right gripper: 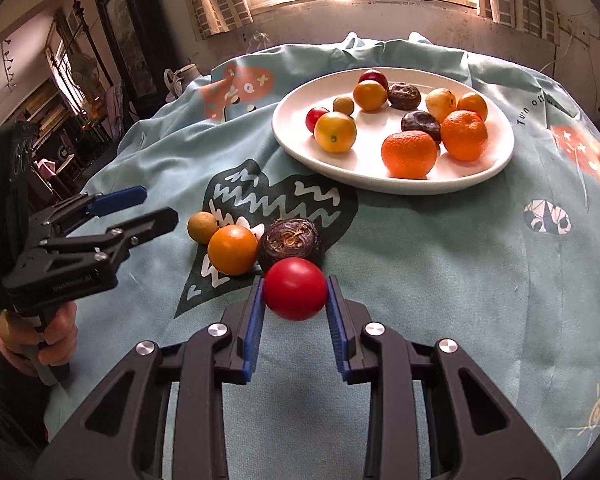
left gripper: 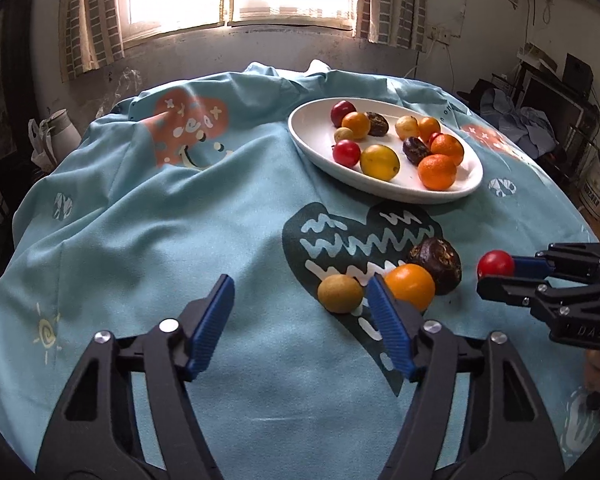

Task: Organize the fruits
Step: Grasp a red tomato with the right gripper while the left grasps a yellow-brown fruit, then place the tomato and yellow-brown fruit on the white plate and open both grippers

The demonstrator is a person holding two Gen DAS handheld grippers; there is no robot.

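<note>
Now right hand-held gripper clamped on round red fruit — no long axis; left hand-held gripper spread apart; white plate holds mixed fruits.

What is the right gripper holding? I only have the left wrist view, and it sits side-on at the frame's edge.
Observer: The right gripper is shut on a red fruit, and both blue pads press its sides.
Operator: Can you see what carries my left gripper?
Observer: A bare hand wraps its handle, below the open left gripper.
</note>
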